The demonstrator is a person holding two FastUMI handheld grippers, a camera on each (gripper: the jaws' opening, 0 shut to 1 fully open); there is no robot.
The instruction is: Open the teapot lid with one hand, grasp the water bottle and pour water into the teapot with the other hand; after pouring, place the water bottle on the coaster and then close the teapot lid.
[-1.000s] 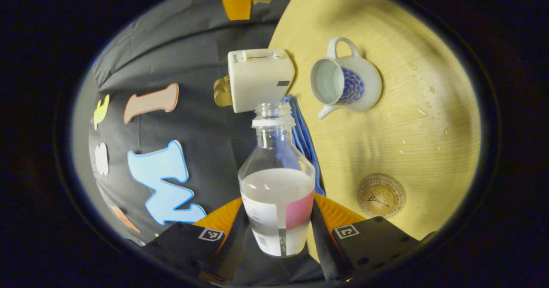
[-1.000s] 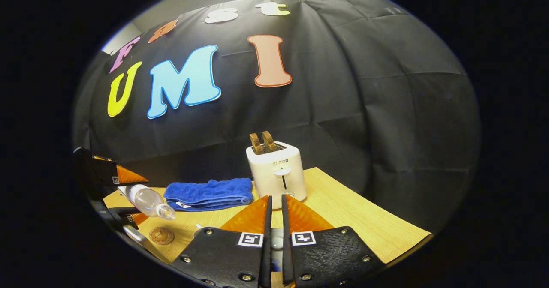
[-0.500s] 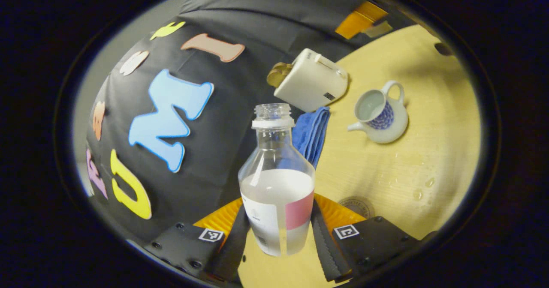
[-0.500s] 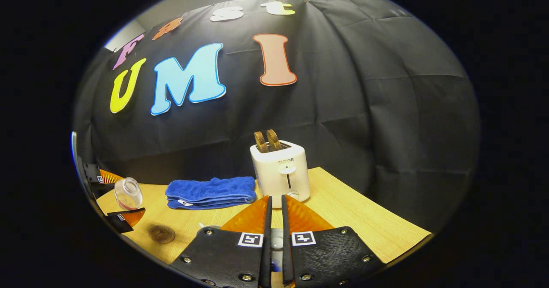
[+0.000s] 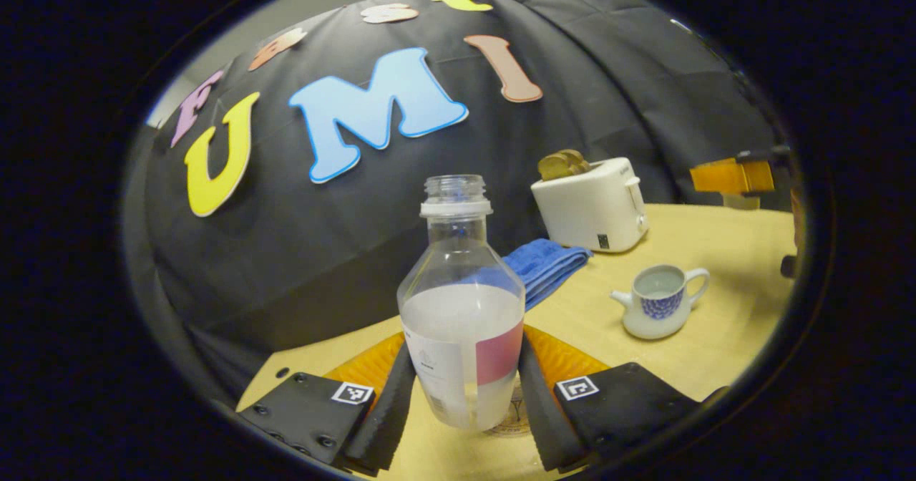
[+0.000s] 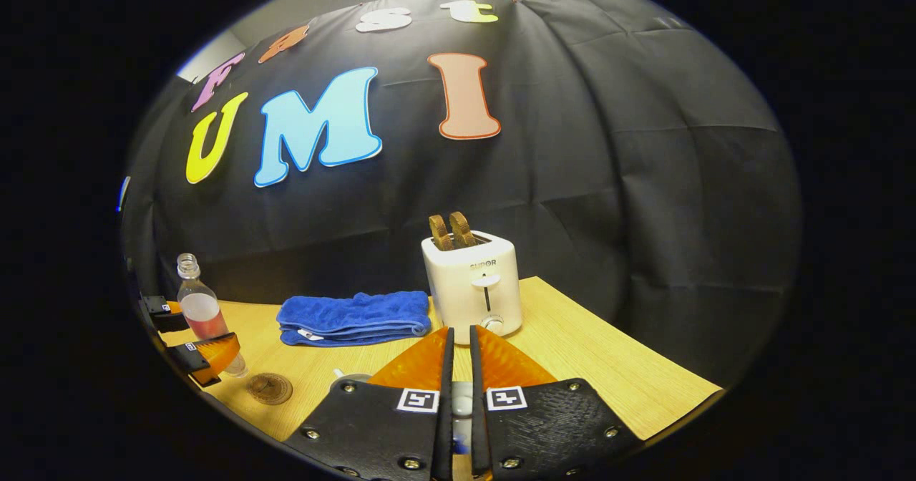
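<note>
Upright again, the water bottle (image 5: 461,302) is sitting pinched in the left hand-held gripper (image 5: 464,395) above the coaster (image 6: 270,388); left gripper view is showing the lidless teapot (image 5: 657,302), right hand-held gripper (image 6: 458,384) nipping something pale, unidentifiable

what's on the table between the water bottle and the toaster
The folded blue towel lies between the water bottle and the toaster, as the right gripper view shows.

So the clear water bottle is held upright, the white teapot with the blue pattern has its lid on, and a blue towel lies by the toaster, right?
Not quite: the white teapot with the blue pattern is open, its lid off, as the left gripper view shows. The clear water bottle is upright, and the folded blue towel lies by the white toaster.
</note>
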